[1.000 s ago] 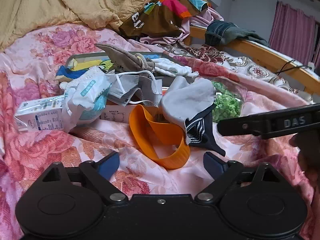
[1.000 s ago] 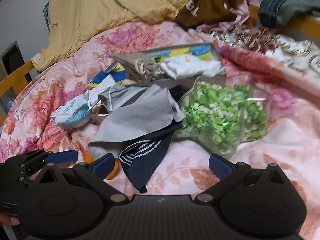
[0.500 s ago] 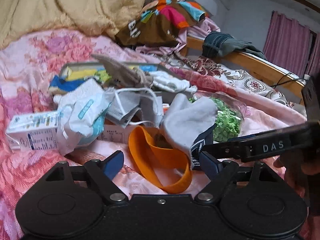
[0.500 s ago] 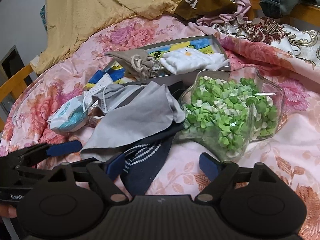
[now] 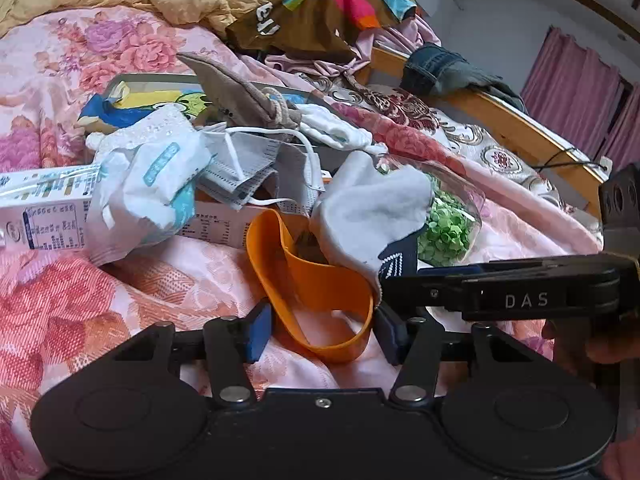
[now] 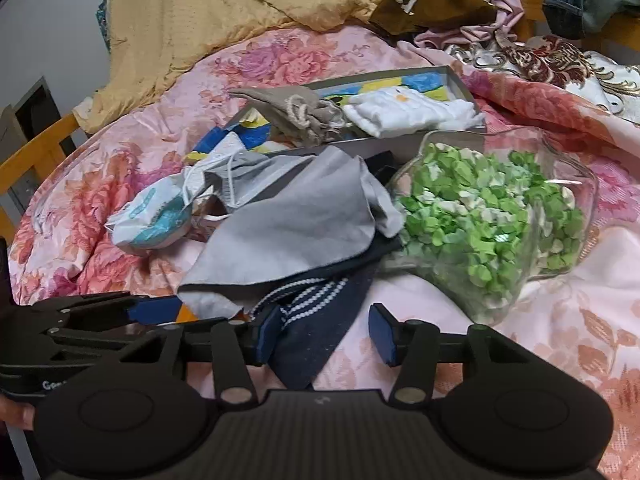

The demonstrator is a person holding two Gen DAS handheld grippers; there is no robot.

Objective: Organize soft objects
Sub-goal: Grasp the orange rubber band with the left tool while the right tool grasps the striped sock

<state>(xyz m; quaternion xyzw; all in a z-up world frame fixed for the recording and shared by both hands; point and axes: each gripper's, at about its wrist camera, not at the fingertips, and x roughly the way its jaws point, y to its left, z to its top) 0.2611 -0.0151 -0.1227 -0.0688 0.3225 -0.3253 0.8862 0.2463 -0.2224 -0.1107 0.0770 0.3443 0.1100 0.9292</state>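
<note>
Lying on the floral bed [image 5: 120, 288]: orange band [image 5: 320, 300] beside grey-and-navy sock [image 6: 296, 232], near glass bowl [image 6: 576, 196] of green bits. Left claw [image 5: 320, 334] just closing, straddling the band's near loop, pads at its sides. Right claw [image 6: 324, 330] just closing, straddling the sock's navy cuff, left pad touching.

White capitals "DAS" [image 5: 526, 301] stand on the side of the black gripper arm [image 5: 520, 286] crossing the right middle of the left wrist frame. On the brown garment [image 5: 320, 20] at the top centre of that frame, white letters show only in part, too folded to read. The white carton [image 5: 44, 216] at the left edge carries a printed table and small lines, too fine to read. In the right wrist frame, lower left, "Ge" begins a cut-off word on the other gripper's body [image 6: 52, 385].
</note>
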